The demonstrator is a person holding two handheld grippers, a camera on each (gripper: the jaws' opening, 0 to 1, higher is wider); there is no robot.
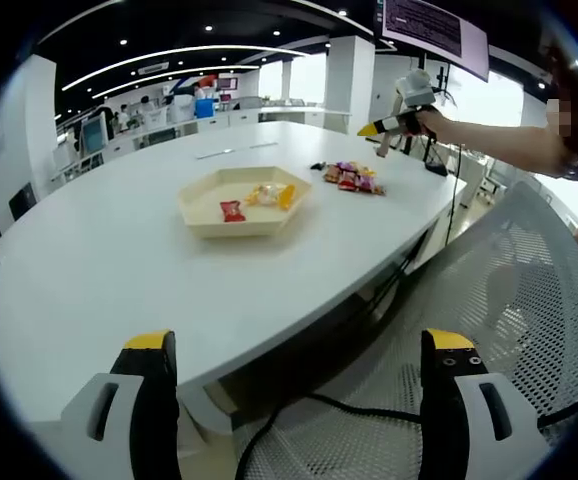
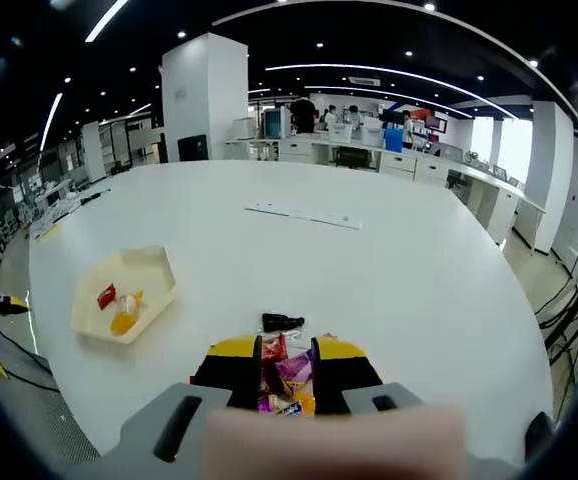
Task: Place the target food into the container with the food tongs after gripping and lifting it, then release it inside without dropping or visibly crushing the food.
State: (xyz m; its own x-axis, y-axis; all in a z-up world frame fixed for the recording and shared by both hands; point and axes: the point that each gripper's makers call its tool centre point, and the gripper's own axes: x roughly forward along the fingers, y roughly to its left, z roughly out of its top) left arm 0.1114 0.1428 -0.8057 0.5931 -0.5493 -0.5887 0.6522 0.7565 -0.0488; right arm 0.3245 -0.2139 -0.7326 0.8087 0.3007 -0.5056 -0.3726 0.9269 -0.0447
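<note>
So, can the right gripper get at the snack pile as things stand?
Probably yes: the right gripper hangs right over the snack pile, its jaws flanking the packets, and nothing lies between them.

I read this as open-plan office/lab: big white table (image 2: 389, 270), far desks w/ monitors (image 2: 274, 122), ceiling strip lights (image 1: 159, 62), mesh chair (image 1: 509, 300).

Left gripper (image 1: 299, 385) — two black jaws with yellow tips, standing wide apart, nothing between them, rising from the bottom of the left gripper view.

Right gripper (image 2: 287, 372) — black jaws, yellow-tipped, set fairly close together. Seen again in the left gripper view (image 1: 384, 125), far right, yellow-tipped jaws pointing leftward, carried in a person's hand (image 1: 431, 118) on an outstretched bare forearm (image 1: 499, 142).
</note>
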